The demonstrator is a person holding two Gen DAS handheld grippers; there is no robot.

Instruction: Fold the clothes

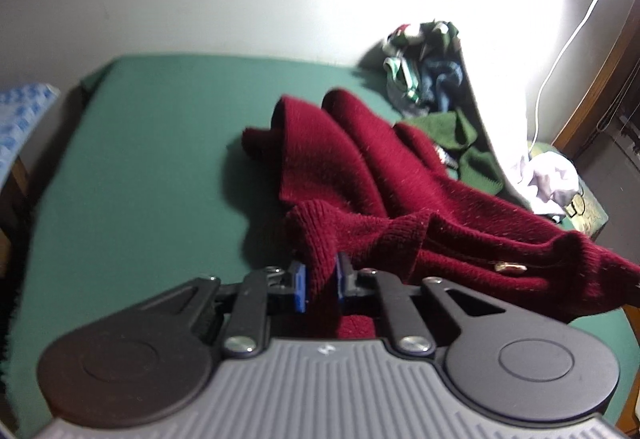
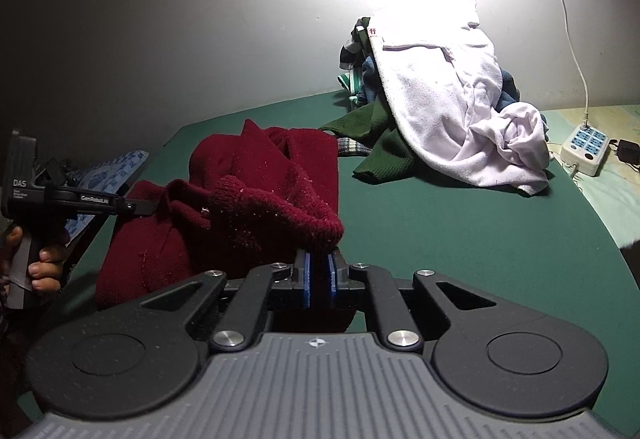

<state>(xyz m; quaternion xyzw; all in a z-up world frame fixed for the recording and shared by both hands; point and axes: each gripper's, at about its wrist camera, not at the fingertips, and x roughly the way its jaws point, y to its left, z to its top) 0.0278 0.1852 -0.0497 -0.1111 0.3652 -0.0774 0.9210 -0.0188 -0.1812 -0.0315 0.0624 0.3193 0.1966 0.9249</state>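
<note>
1. At the far left edge of the green cloth-covered table [image 1: 132,159], a blue-and-white patterned fabric [image 1: 24,111] lies just off the surface.
2. In the right wrist view a person's hand [image 2: 40,263] grips the handle of the left gripper [image 1: 320,279], whose blue-padded fingers [image 1: 299,285] are clamped on a ribbed edge of the dark red knitted sweater [image 1: 360,167].
3. The sweater is bunched in the middle of the table, part of it resting on the cloth and part lifted between the two tools; a small metal zip pull [image 1: 510,267] shows on its front.
4. The right gripper [image 2: 319,275] pinches another ribbed hem of the same sweater between its blue pads [image 2: 306,279], jaws nearly together.
5. Behind and to the right, a dark green knitted garment [image 2: 376,155] lies under a pile topped by a white towel [image 2: 444,95].
6. At far right, a white power strip with blue sockets [image 2: 586,149] sits beside the table, its white cable [image 2: 568,19] running up the wall.
</note>
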